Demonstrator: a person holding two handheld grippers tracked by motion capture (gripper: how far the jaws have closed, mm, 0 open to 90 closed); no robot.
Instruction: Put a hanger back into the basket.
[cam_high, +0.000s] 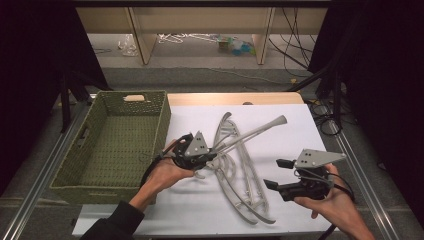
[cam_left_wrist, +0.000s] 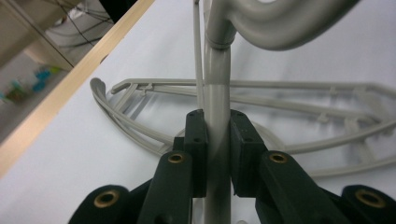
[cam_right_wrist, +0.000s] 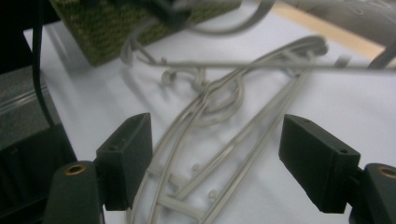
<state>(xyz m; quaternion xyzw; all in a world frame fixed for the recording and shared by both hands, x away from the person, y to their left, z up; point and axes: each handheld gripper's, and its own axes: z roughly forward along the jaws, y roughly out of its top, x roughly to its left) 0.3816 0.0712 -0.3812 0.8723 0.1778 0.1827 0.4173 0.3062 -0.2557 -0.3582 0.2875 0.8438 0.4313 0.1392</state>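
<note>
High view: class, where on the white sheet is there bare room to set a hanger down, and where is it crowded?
Bare patches: the white sheet right of the lifted hanger, toward its far right corner, and the near strip below the left hand. The green basket is empty too. Crowded: the middle, where the flat hangers overlap beside the left gripper.

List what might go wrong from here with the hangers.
The left gripper pinches only the thin bar of the raised hanger, so it may twist or slip. Its hook end lies close to the hangers on the table and could snag them. The basket rim may catch it.
</note>
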